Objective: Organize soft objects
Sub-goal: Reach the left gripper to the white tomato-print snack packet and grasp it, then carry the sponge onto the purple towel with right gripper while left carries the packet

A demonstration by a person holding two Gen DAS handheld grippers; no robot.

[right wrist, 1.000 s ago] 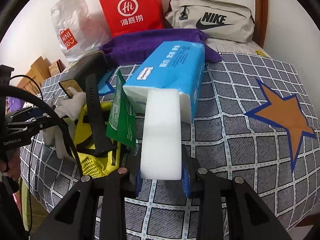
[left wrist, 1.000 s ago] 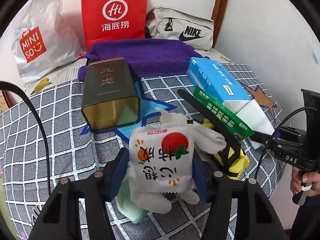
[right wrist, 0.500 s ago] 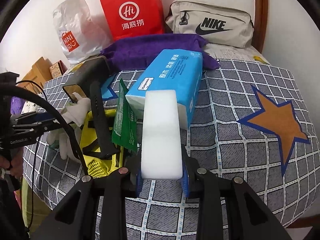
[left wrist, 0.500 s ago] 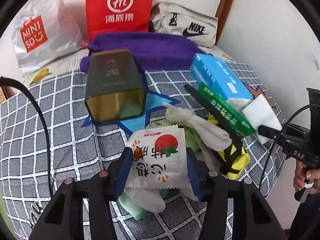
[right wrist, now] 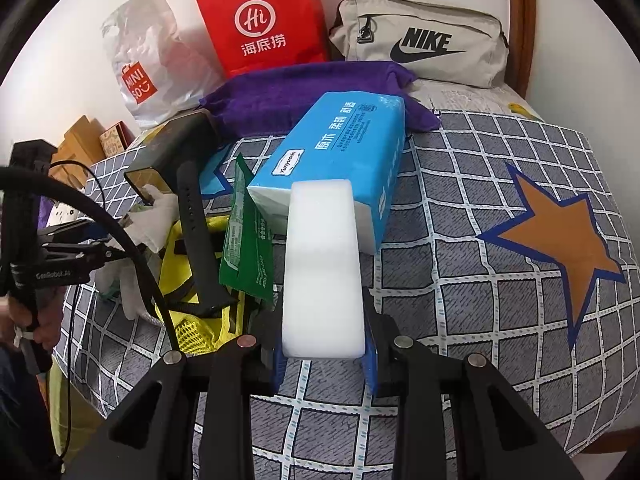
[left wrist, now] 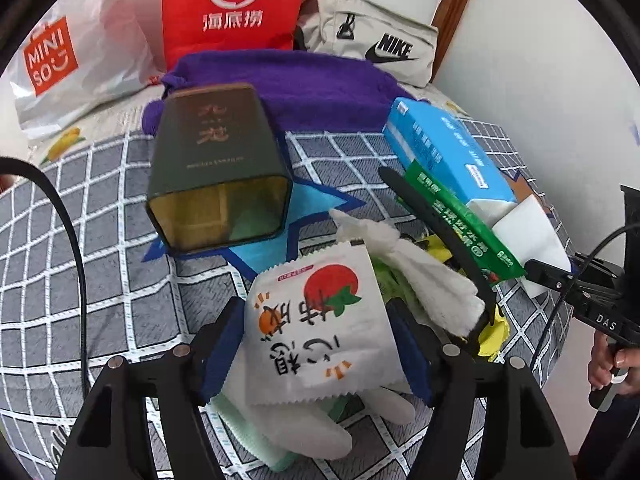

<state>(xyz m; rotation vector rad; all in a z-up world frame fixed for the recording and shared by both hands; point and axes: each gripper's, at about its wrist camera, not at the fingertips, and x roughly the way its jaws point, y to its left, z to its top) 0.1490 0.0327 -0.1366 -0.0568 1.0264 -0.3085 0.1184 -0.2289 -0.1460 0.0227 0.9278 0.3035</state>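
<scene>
A white snack packet printed with a red tomato lies between the blue pads of the left gripper, whose jaws are opening; the packet rests on a white glove and a pale green cloth on the bed's grid-patterned cover. The left pad sits just clear of the packet's edge, the right pad close against it.

The right gripper is clamped on a white sponge block, which tilts up off the cover, its far end in front of the blue tissue pack. Just beside it, a green packet leans against the tissue pack, with a black watch strap lying over a yellow mesh bag.

Further back, a dark green tin lies on its side, its open mouth facing the left wrist camera. Behind it lies a folded purple towel, and along the wall stand a red paper bag, a Miniso plastic bag and a beige Nike pouch.
</scene>
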